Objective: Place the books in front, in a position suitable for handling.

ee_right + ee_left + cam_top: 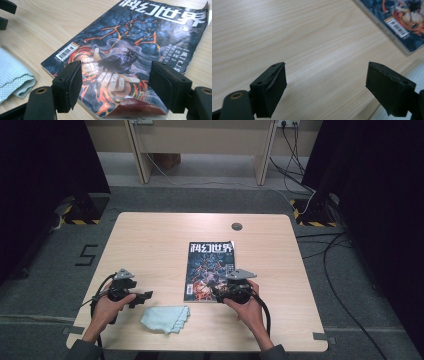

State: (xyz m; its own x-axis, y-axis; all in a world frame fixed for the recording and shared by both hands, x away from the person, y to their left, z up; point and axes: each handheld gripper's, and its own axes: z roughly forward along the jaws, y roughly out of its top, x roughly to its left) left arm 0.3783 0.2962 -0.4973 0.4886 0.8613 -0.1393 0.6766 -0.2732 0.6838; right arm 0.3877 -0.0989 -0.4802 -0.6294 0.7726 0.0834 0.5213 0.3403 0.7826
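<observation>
Magazine (209, 271) covers carried dark, cracked rock shot through with orange lava lines, with large white characters across the top and a pale figure's hands reaching out near the middle; a white barcode label sat close to the spine at the lower left corner. It lay flat and closed on the table (150, 240), slightly toward three o'clock of the table's centre, its title end pointing to twelve o'clock. In the right gripper view its near corner curled up a little off the wood. The right gripper (218, 294) hung over the magazine's five o'clock corner, its jaws spread wide with nothing pinched between them, the cover showing through the gap. The left gripper (148, 295) sat toward nine o'clock of the magazine, well apart from it, its jaws likewise wide and bare over plain wood. A pale blue cloth (165, 318) lay crumpled at six o'clock, between the two hands and near the table's front edge, just beside the left gripper's tips. The table was light wood-grain with rounded corners and a small round grey cap (236, 226) near its twelve o'clock edge. Grey carpet (45, 270) surrounded it, with a mark like a numeral five at nine o'clock, black curtains at both sides, cables trailing at three o'clock, and a pale wooden desk frame (200, 150) beyond at twelve o'clock.
</observation>
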